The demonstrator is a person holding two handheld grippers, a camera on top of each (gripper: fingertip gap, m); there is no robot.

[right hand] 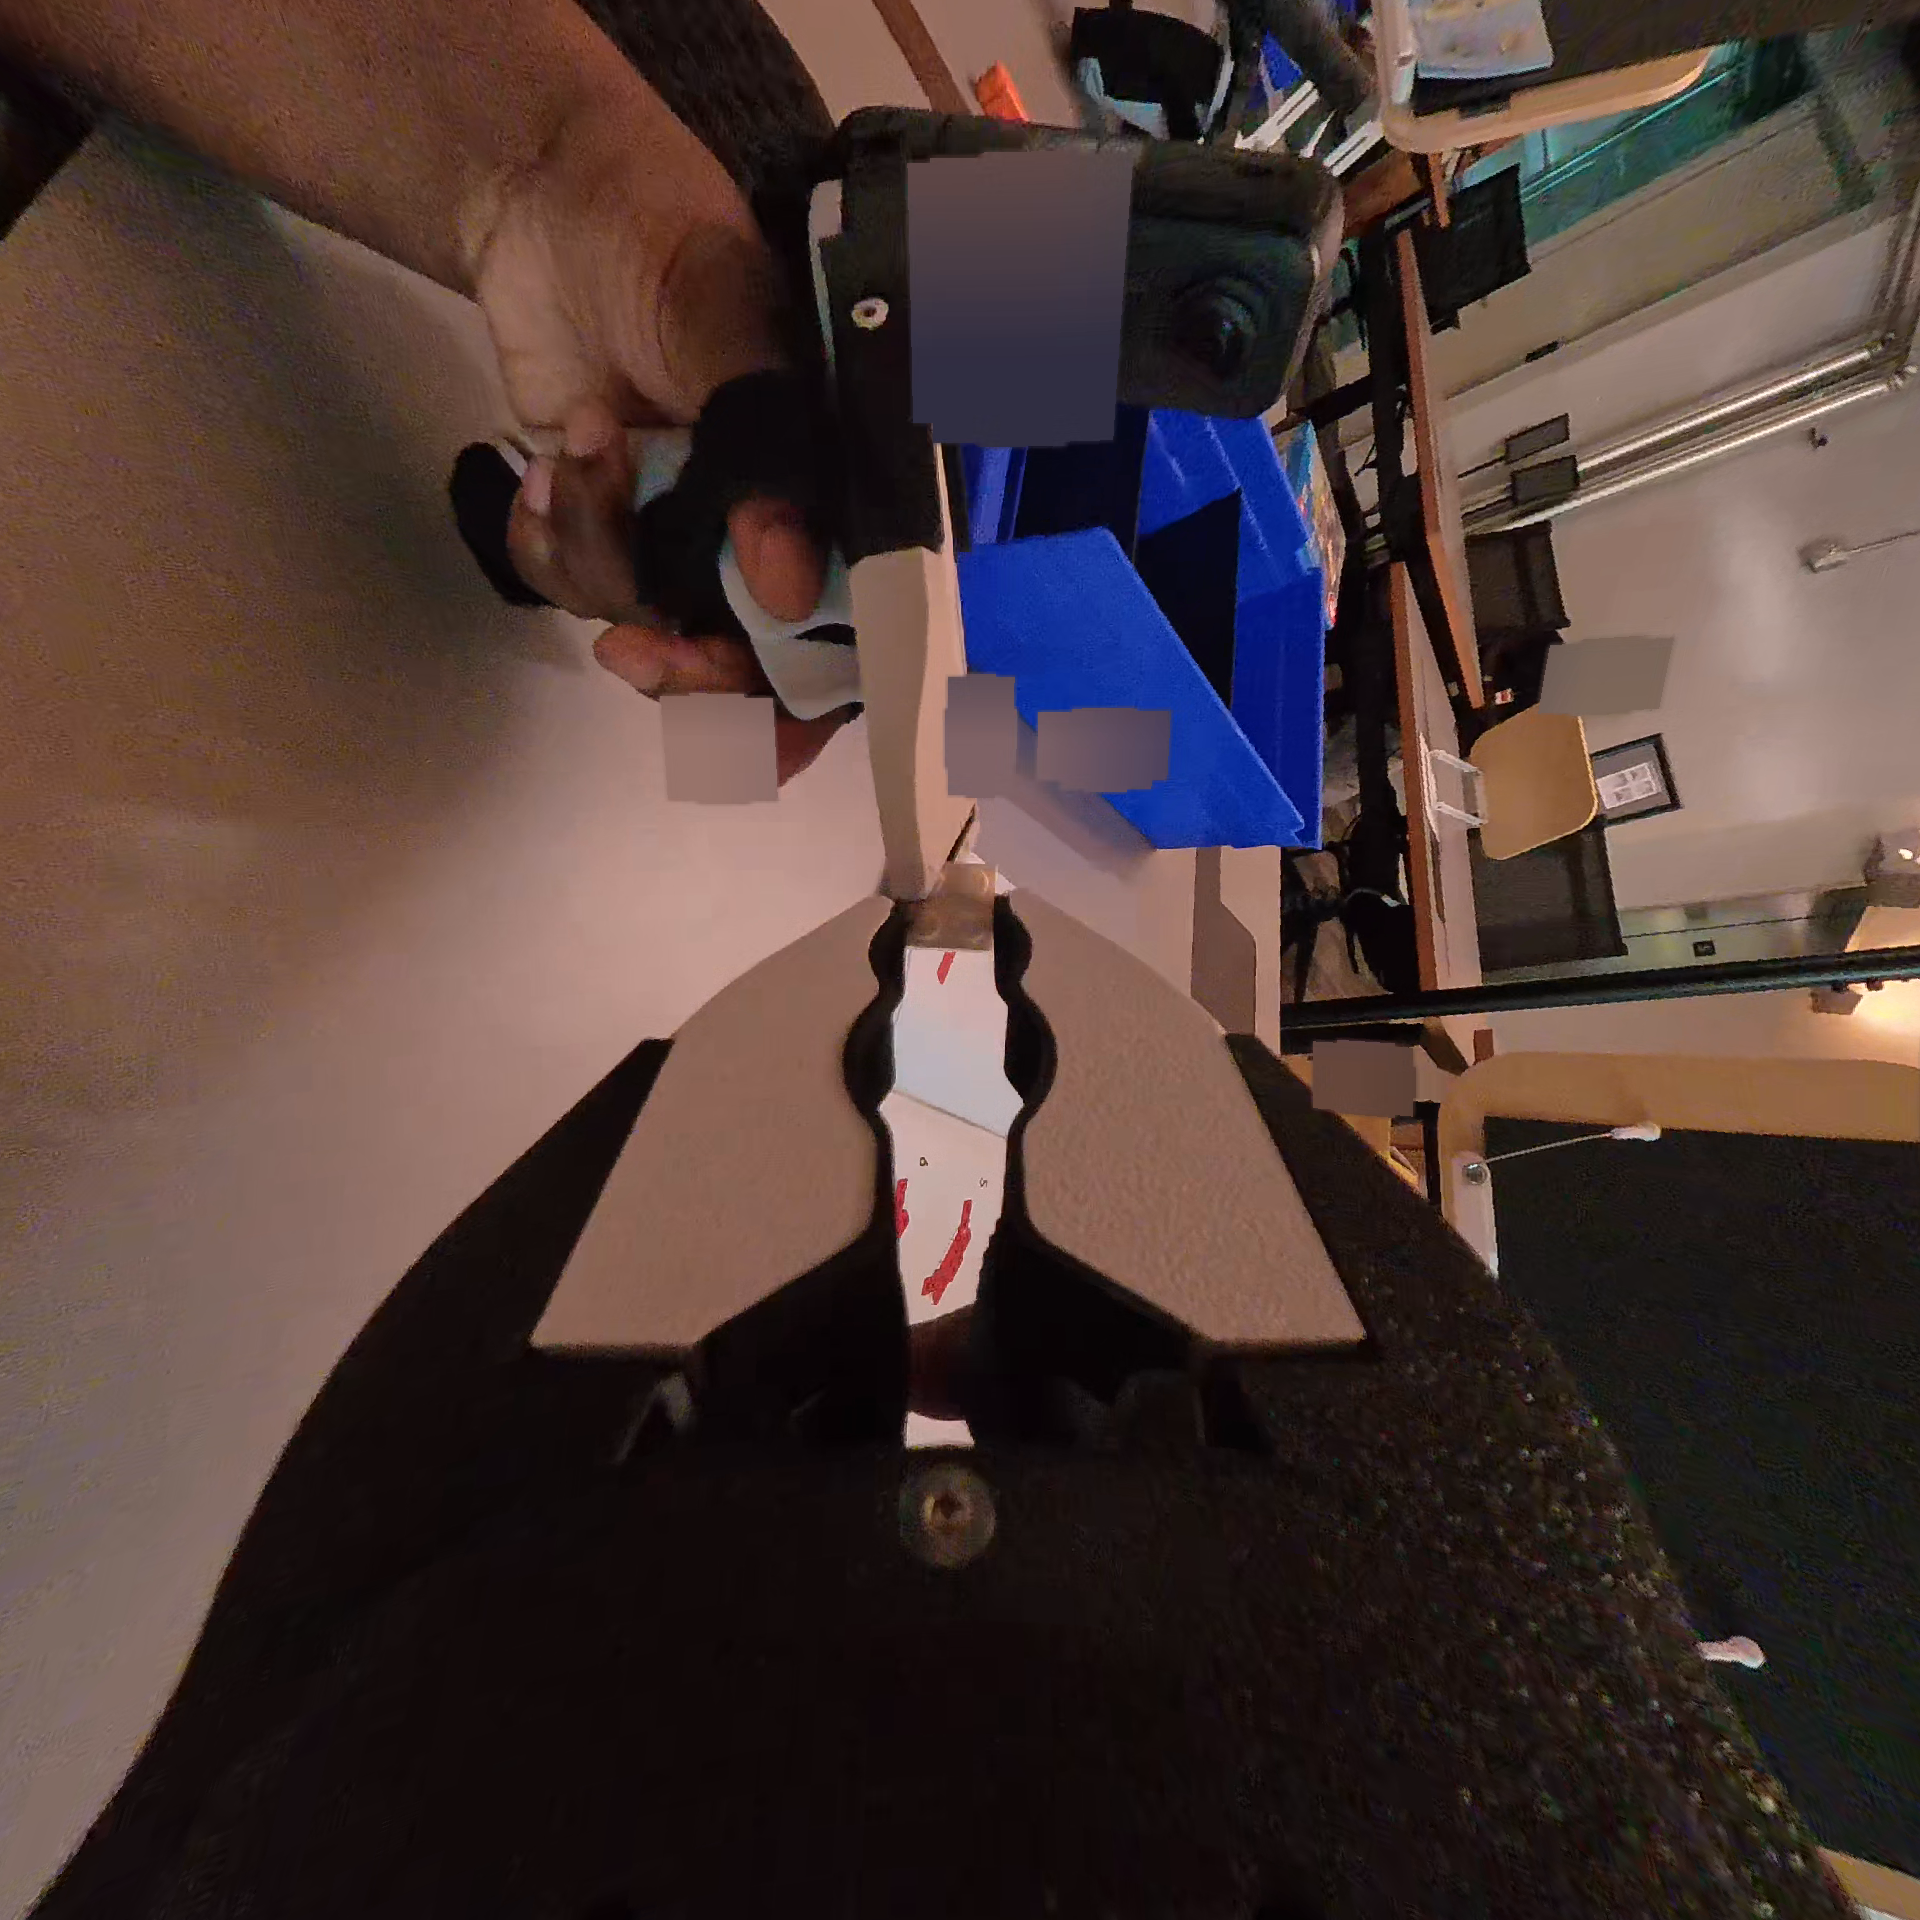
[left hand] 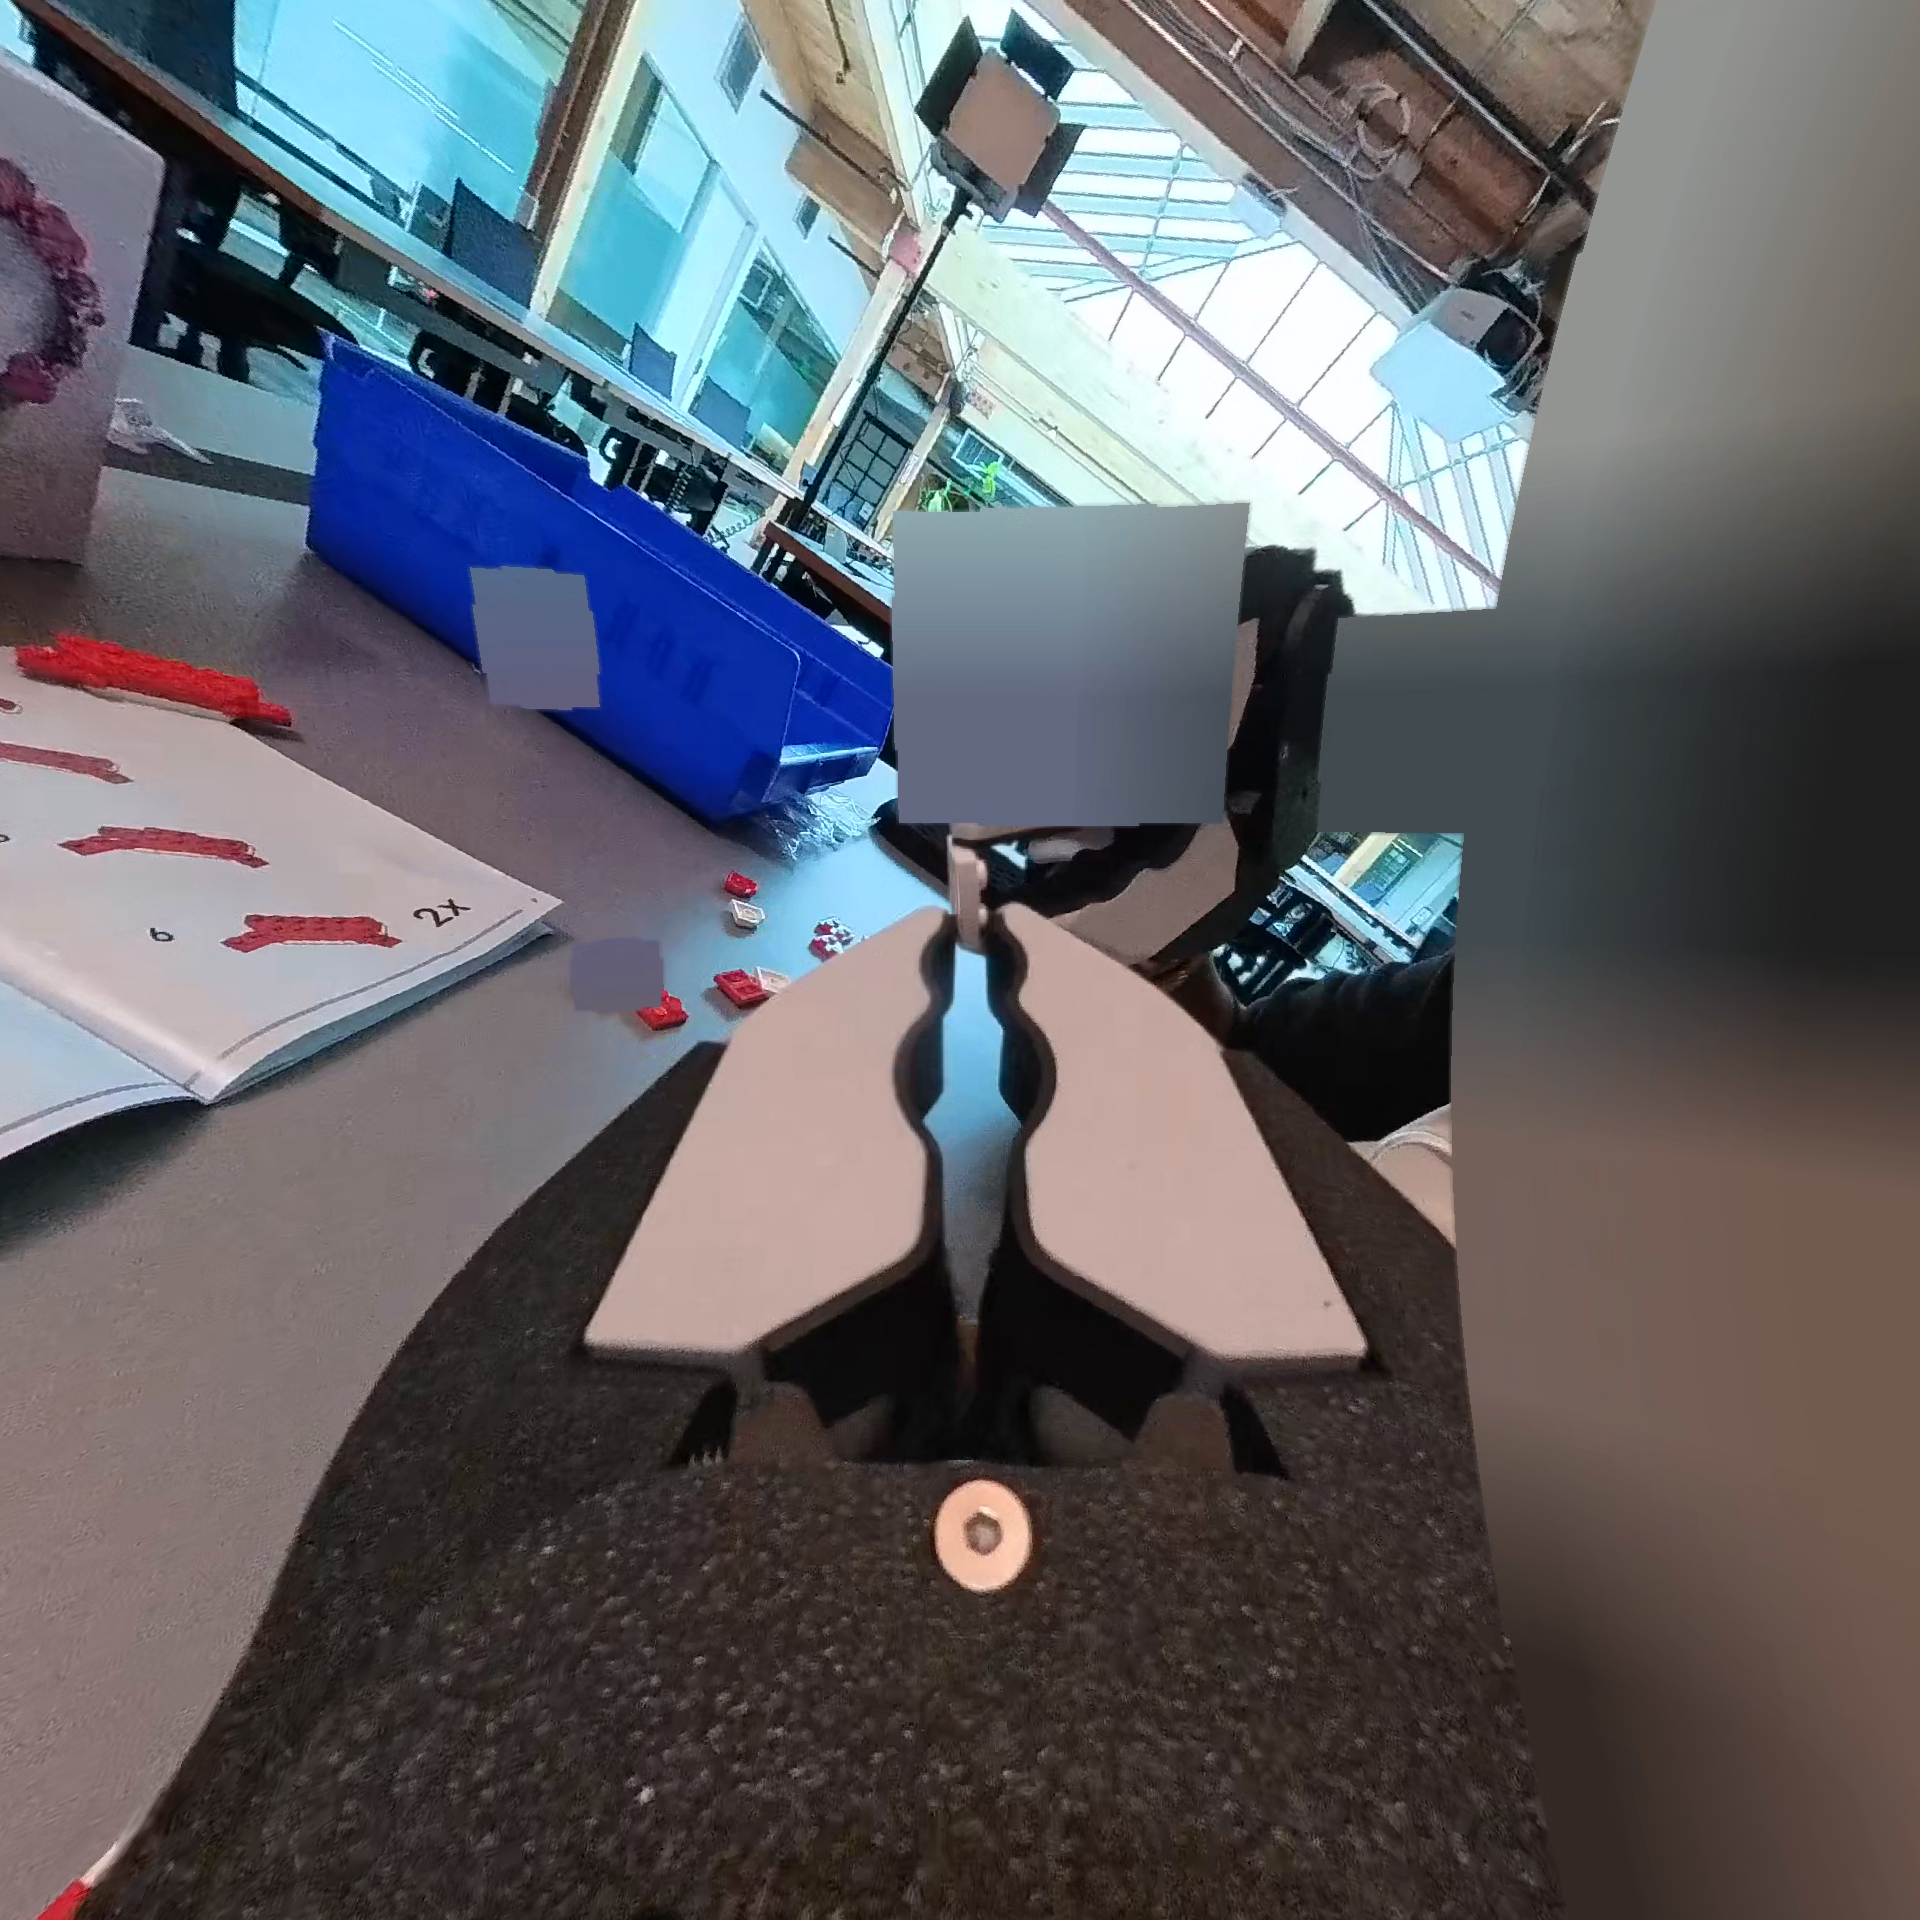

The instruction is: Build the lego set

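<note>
We look from the left wrist low over the bench (left hand: 312,1247), up toward the blue bin (left hand: 582,582) and ceiling. Our right wrist view is rolled sideways, close on the left gripper (right hand: 940,883). Both share the bin (right hand: 1101,644) and instruction booklet (left hand: 208,935).

This is a large open workshop or lab in a loft-like building. At 1 o'clock in the left wrist view, a wooden ceiling (left hand: 1382,114) carries bare cables over a sloping skylight (left hand: 1226,312). A studio lamp (left hand: 997,120) stands on a pole at 12 o'clock, and long rows of tables (left hand: 436,270) run before glass walls at 11 o'clock. A blue parts bin (left hand: 582,603) sits on the grey worktop (left hand: 343,1226) at 10 o'clock.
</note>
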